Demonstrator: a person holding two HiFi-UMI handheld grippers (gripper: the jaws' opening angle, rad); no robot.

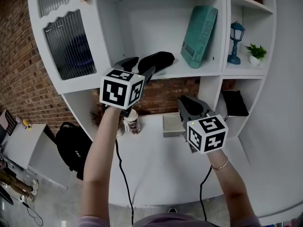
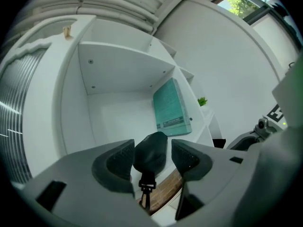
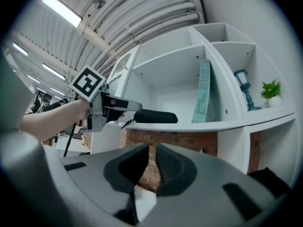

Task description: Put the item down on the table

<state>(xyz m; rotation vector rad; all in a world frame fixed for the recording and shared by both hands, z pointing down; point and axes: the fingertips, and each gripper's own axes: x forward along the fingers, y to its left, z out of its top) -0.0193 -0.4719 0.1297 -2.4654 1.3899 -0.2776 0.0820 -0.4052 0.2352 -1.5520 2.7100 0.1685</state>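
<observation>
Your left gripper (image 2: 152, 148): fingers (image 2: 118, 162) apart, pouch (image 1: 158, 59) between them, pads just beside its sides, no clear squeeze. Pouch lies on shelf (image 1: 199, 72) near front edge, clip hanging over edge. Teal book (image 1: 199, 30) leans at shelf's right end, apart from pouch. Your right gripper (image 3: 151, 155): fingers nearly together, nothing between, above worktop (image 1: 156, 160). Box (image 1: 171, 125) near worktop's back edge.

One pouch (image 1: 157, 60), one book (image 1: 199, 30), one lantern (image 1: 236, 42), one plant (image 1: 256, 52)
</observation>
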